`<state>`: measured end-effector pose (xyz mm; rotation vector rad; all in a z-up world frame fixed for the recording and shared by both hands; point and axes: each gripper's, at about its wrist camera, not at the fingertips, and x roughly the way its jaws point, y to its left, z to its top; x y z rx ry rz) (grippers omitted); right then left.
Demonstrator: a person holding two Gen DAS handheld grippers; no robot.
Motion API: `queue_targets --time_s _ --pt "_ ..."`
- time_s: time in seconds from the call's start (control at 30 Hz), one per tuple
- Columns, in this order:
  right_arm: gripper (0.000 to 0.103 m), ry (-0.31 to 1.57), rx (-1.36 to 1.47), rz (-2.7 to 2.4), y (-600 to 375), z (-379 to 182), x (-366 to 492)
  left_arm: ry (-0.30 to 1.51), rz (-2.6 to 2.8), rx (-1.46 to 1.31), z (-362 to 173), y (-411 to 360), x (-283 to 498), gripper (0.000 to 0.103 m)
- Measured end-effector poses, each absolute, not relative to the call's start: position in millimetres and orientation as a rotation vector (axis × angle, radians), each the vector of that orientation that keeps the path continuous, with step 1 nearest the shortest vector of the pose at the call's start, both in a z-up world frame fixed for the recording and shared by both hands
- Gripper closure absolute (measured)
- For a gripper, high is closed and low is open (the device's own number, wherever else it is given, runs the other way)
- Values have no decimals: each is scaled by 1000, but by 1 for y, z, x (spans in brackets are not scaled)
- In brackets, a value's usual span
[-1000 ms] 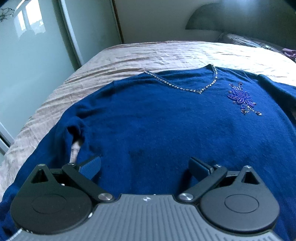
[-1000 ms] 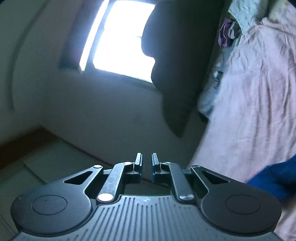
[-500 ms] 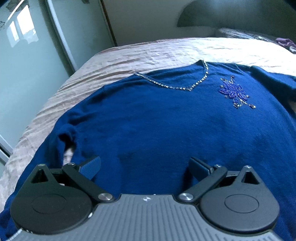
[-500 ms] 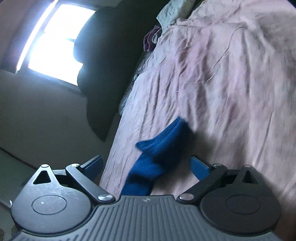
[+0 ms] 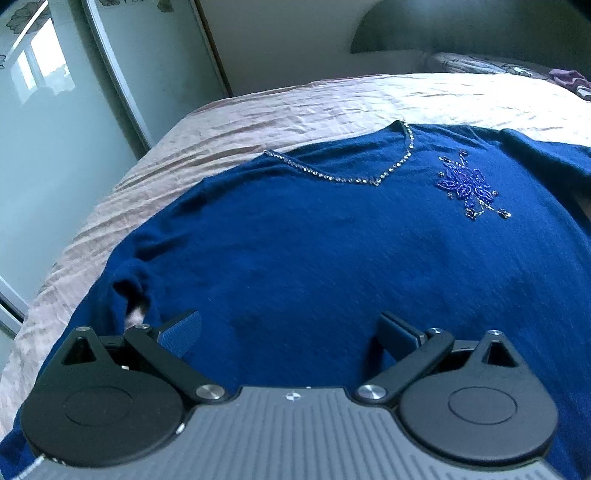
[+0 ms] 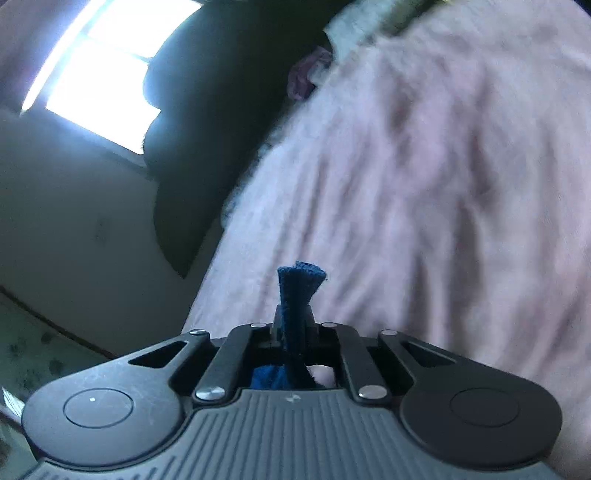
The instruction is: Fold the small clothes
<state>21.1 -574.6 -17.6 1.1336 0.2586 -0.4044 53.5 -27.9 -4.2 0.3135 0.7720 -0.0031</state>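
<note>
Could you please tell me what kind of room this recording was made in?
Most likely a bedroom: a blue sweater lies spread on a bed with a wrinkled pink sheet, beside a sliding wardrobe door, with a headboard behind.

A bed [image 5: 295, 107] carries everything here, covered with a pale pink sheet [image 5: 229, 122] that is creased all over in shallow wrinkles. Spread flat on the sheet, front side up, lies a dark blue sweater [image 5: 314, 258] with a V-neck edged in small rhinestones [image 5: 402, 158] and a beaded flower motif [image 5: 465, 184] on the chest. One sleeve [image 5: 125, 280] bends alongside the body near the bed's edge, a gap of sheet showing at the armpit. At the far end lie a patterned pillow [image 5: 476, 62] and some purple cloth [image 5: 569, 75] (too small to identify).
</note>
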Motion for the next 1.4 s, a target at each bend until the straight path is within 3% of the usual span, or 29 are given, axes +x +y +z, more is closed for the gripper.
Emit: queue_targets --time_s 0.23,0.4,0.67,0.87,0.9,0.93,0.97,1.03,1.4 --pt "96 115 914 -447 -599 93 42 762 1 287 0 -23 53 1" --pt "96 80 734 -548 -594 140 47 760 9 290 0 -19 53 1" --pt "96 121 545 -394 -515 146 62 756 25 279 3 -13 56 1" --pt "94 260 526 -154 -440 116 82 733 36 275 8 -4 49 0" --pt "91 304 536 -138 -433 105 85 729 44 276 8 -2 49 0" --pt "75 359 547 -137 -427 90 86 728 48 281 8 -1 49 0" --pt "43 405 552 -148 -424 75 86 730 49 284 7 0 49 0" --pt "9 439 551 -214 -425 49 73 736 44 283 6 2 48 0" --pt "10 559 14 -623 -461 -2 25 776 10 281 -2 -14 57 0"
